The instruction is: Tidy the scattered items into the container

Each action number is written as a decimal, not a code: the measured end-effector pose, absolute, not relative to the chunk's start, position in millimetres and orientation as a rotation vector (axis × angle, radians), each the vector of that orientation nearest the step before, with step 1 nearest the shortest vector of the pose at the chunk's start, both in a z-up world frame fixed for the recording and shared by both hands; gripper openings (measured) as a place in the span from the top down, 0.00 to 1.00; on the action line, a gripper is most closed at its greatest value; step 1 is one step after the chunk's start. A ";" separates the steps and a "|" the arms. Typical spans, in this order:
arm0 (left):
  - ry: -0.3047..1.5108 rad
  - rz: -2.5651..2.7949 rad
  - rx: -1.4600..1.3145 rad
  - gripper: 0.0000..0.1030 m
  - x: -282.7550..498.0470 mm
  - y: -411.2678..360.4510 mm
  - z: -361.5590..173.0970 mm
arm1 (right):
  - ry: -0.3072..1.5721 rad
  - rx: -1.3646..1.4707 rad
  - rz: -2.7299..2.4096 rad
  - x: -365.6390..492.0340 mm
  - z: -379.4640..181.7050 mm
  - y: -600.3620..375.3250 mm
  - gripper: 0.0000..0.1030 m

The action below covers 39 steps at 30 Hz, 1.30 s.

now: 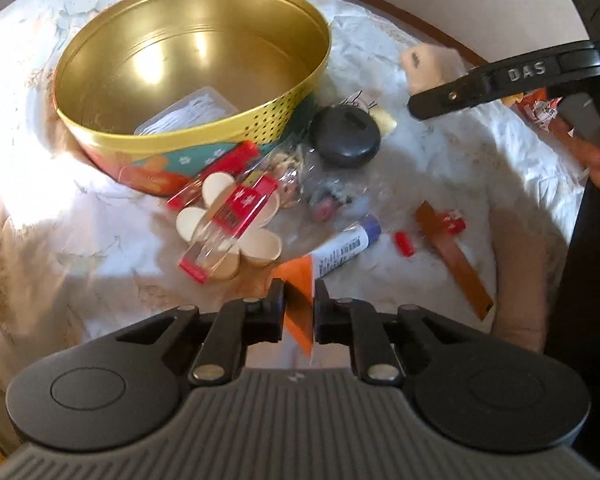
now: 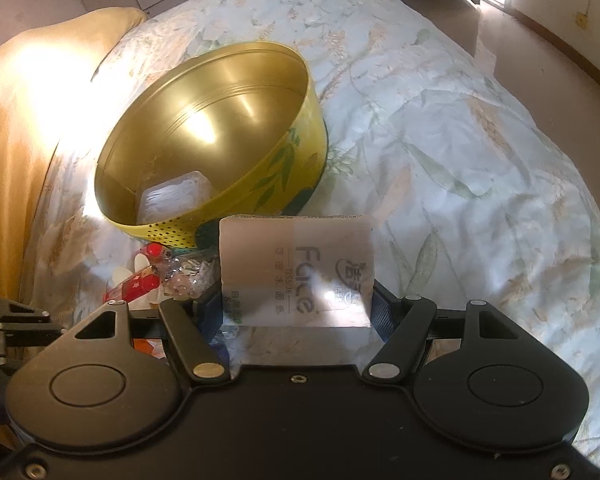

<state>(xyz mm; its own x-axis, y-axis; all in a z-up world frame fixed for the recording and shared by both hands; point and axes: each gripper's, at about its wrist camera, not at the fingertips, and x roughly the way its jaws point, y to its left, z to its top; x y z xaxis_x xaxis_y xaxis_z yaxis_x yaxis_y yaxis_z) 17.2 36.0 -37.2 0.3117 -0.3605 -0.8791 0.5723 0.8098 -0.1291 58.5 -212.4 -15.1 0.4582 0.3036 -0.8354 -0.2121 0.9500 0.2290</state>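
The left gripper (image 1: 299,307) is pinching one flat orange card (image 1: 298,300), its long axis running up the frame. The right gripper (image 2: 298,300) is clamping one upright white tissue pack (image 2: 296,274) at lower centre, just below the one gold round tin (image 2: 300,136) on the bed (image 2: 480,160).

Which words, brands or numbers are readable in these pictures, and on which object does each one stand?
"DAS": on the black arm of the right gripper.
"Face" and "TISSUE": on the pale tissue pack held in the right gripper; its Chinese characters are too blurred.
Barcode on the white tube with purple cap: unreadable.
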 end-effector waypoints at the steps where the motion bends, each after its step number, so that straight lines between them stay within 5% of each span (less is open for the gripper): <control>1: 1.090 -0.623 0.234 0.85 17.0 31.0 -38.3 | 1.054 0.104 0.317 59.6 -15.7 -212.9 0.33; 6: 1.131 -0.601 0.279 0.78 20.6 25.7 -52.8 | 1.048 0.100 0.313 58.6 -15.4 -212.6 0.33; 20: 0.992 -0.647 0.242 0.82 7.0 26.0 -15.1 | 1.028 0.059 0.315 64.7 -6.6 -207.3 0.33; 39: 0.894 -0.600 -0.015 0.99 2.1 40.1 8.4 | 1.041 -0.134 0.349 139.6 12.9 -128.7 0.33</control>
<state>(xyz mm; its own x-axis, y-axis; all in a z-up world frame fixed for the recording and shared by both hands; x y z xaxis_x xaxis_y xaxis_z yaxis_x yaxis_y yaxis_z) 2.1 40.1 8.4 0.4741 -0.4966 -0.7271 0.4841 0.8368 -0.2560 139.6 -128.7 12.9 0.4563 0.2195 -0.8623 -0.3449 0.9370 0.0560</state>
